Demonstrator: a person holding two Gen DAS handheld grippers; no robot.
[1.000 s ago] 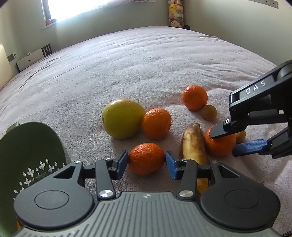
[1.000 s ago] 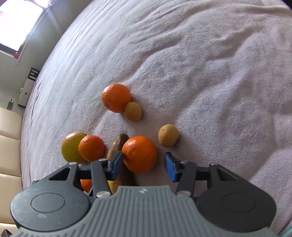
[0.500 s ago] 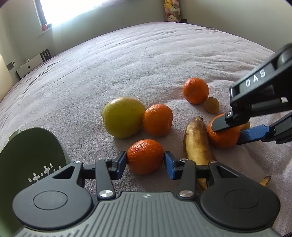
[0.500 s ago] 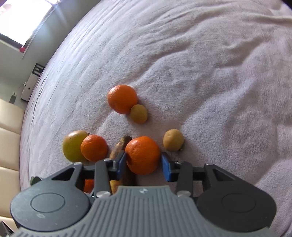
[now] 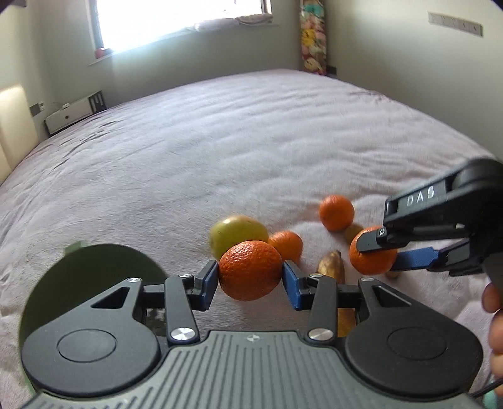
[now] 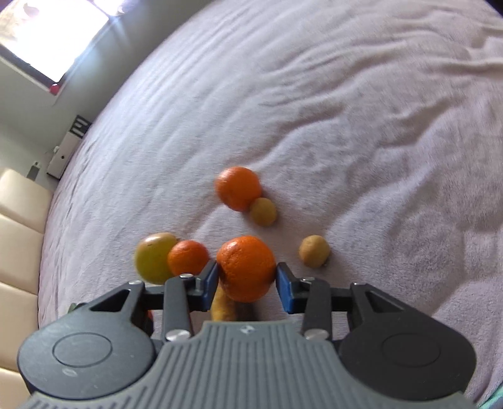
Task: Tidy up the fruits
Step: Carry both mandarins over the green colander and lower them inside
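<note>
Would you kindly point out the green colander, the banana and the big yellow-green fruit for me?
green colander [image 5: 94, 270], left wrist view, on its inner wall.
banana [image 5: 331, 270], left wrist view, on its brown tip.
yellow-green fruit [image 6: 151, 261], right wrist view, on its rounded side.

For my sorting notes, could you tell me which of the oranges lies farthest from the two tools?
The orange touching the small yellowish fruit; it lies alone beyond the others, while two oranges are gripped and a third rests against the green fruit.

Looks like a home bedroom: a big bed [image 5: 220, 151] covered in a mauve blanket is seen, a padded cream headboard [image 6: 19, 226] alongside, a sunlit window [image 5: 176, 19], and soft toys [image 5: 311, 37] stacked in the corner.
</note>
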